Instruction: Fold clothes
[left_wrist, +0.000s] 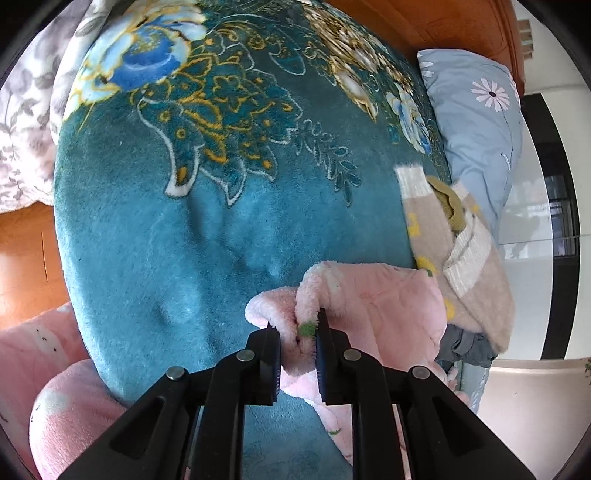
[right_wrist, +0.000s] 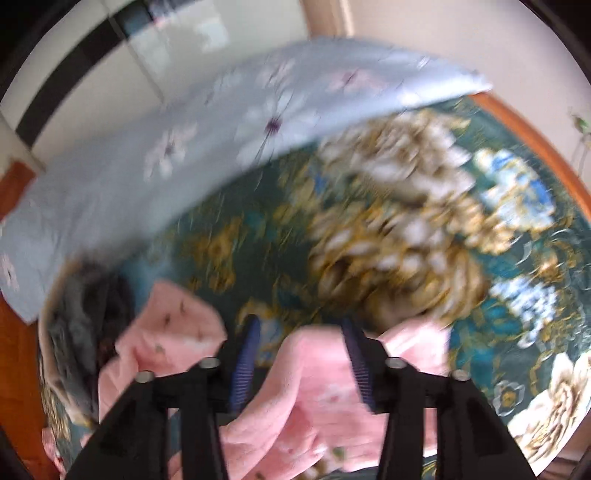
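Note:
A pink fleece garment (left_wrist: 373, 306) lies on a teal floral blanket (left_wrist: 207, 229) covering the bed. My left gripper (left_wrist: 298, 326) is shut on a bunched fold of the pink garment's edge, just above the blanket. In the blurred right wrist view the same pink garment (right_wrist: 314, 391) lies under and between the fingers of my right gripper (right_wrist: 301, 325), which is open; I cannot tell if it touches the cloth.
A beige knit sweater (left_wrist: 469, 243) and a dark grey garment (left_wrist: 465, 345) lie to the right of the pink one. A light blue flowered pillow (left_wrist: 476, 122) sits at the headboard. More pink fleece (left_wrist: 62, 398) lies at the lower left. Orange wooden bed frame (left_wrist: 26, 258) borders the blanket.

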